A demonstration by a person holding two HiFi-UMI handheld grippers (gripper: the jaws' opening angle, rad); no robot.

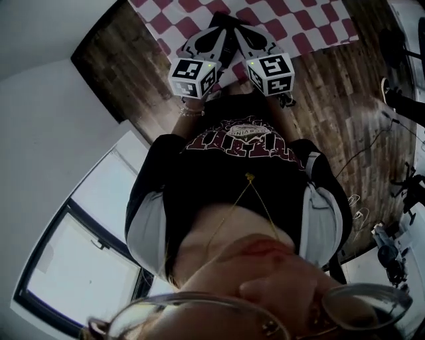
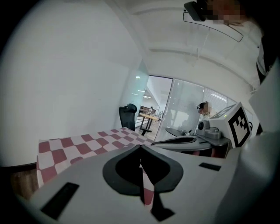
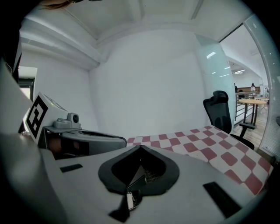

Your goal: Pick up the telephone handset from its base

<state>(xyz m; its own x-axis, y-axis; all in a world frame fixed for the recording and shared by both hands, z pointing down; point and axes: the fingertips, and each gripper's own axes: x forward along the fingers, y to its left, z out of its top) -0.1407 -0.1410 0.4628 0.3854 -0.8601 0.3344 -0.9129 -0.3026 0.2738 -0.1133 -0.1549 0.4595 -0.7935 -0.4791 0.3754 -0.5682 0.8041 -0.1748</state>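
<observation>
Here we hold the left gripper (image 2: 141, 147) and right gripper (image 3: 140, 147), both pressed together and empty, by the checked tablecloth (image 1: 292, 26); no telephone handset shows, so we should locate it, then spread one gripper's jaws.

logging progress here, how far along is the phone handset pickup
Done: nothing; no telephone or handset shows in any view. In hand: nothing. The left hand-held gripper and right hand-held gripper are both shut and empty, side by side by the checkered cloth. Left: find the handset, grip it and lift it off its base.
</observation>
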